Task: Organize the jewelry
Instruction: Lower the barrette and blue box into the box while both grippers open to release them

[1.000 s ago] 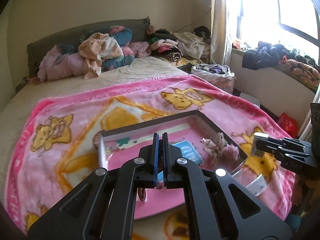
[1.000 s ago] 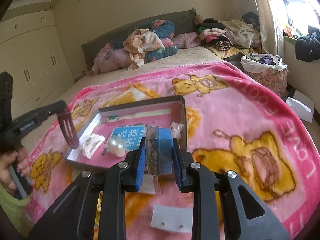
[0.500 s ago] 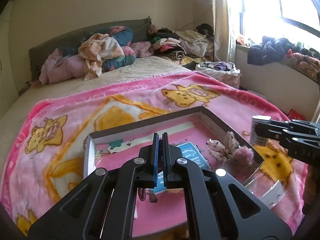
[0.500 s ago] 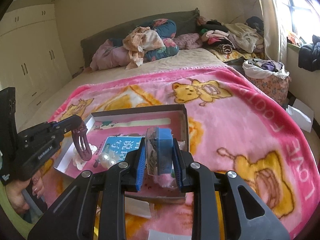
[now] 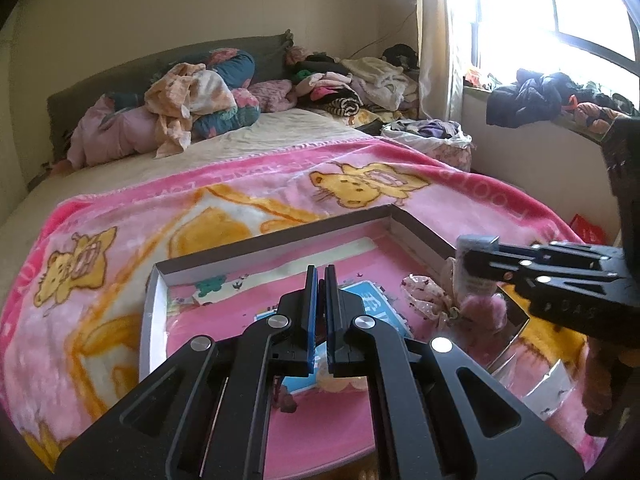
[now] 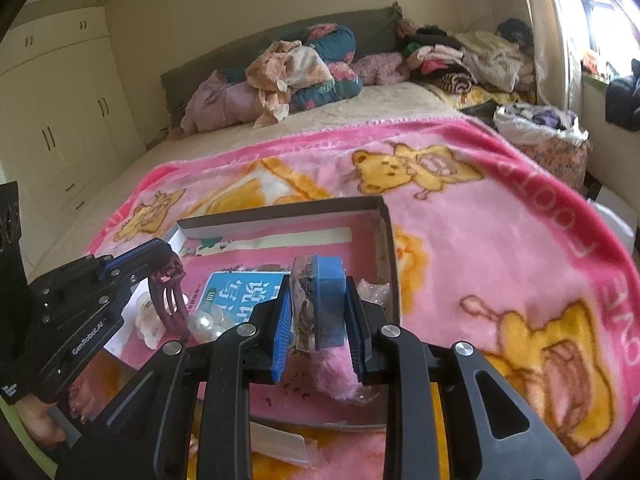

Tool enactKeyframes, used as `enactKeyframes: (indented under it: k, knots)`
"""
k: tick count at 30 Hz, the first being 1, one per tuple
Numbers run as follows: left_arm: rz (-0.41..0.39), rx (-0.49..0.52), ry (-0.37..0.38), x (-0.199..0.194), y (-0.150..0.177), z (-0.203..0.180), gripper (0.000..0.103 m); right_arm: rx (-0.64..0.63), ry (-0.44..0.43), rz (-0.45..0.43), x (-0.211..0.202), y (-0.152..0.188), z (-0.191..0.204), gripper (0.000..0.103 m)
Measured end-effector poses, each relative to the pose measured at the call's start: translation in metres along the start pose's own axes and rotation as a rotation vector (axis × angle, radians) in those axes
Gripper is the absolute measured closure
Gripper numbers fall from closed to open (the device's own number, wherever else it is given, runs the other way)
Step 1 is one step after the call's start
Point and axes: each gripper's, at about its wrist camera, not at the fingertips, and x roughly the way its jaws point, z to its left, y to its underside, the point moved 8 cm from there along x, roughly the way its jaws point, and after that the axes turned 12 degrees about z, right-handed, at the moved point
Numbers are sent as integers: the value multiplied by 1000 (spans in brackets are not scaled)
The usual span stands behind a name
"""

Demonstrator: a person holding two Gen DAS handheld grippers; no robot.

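A shallow cardboard tray [image 6: 387,240] with a pink printed floor lies on a pink teddy-bear blanket [image 6: 500,240] spread over the bed. The right gripper [image 6: 318,312] hangs above the tray's right end, its blue-padded jaws clamped on a small clear plastic box [image 6: 320,304] with a blue insert and dark jewelry pieces inside; in the left wrist view the same box [image 5: 474,268] sits just inside the tray's right wall [image 5: 424,236]. The left gripper [image 6: 170,258] is above the tray's left end, its jaws narrow and pinched on a dark red hair claw clip [image 6: 170,300] that hangs down from them. On the tray floor lie a blue printed card [image 6: 236,292], pearl-like beads [image 6: 202,322], a white clip [image 6: 148,320] beside the claw clip, a sheer bow [image 5: 426,296] and a pink pom-pom [image 5: 482,312] next to the clear box. A clothes pile [image 6: 288,76] lies at the head of the bed, and white wardrobes [image 6: 52,120] line the left wall.
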Motion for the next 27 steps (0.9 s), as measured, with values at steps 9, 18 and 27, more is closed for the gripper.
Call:
enactKeyframes:
  k: [9,18,27]
  knots:
    - [26,0,28,13,5,-7,102,-5,8,39,20,4,-4,79]
    - [59,-7,39,26,12,-6,102,-15,20,44,26,5,-5,63]
    - [78,-30,52,33,17,-5,101,-4,35,3,11,9,-14,44]
